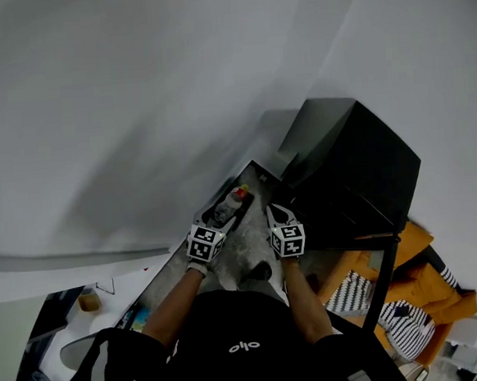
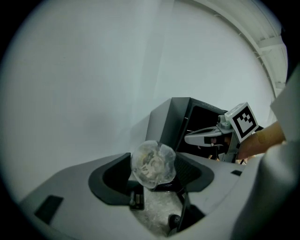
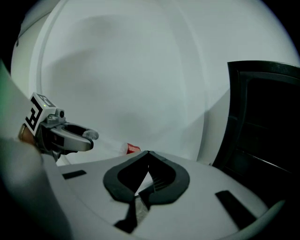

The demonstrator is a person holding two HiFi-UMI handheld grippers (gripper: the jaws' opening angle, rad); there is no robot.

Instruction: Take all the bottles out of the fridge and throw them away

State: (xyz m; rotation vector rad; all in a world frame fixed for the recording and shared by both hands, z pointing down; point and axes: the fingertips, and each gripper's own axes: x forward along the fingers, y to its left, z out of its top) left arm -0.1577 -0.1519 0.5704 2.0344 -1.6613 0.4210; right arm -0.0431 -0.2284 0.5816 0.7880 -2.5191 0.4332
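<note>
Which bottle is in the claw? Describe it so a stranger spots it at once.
Find the black fridge against the white wall. Beside it, the left claw grips the bottle. It is clear plastic with a red cap; the right claw next to it is shut and empty.

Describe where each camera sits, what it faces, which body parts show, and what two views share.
Head view: on the person's head, facing steeply down at both forearms, left gripper holding a bottle, right gripper, black fridge.
Left gripper view: on the left gripper, looking along jaws clamped on the bottle; a hand shows right.
Right gripper view: on the right gripper, jaws shut, empty, facing a wall.
Shared: the fridge, in all three.
</note>
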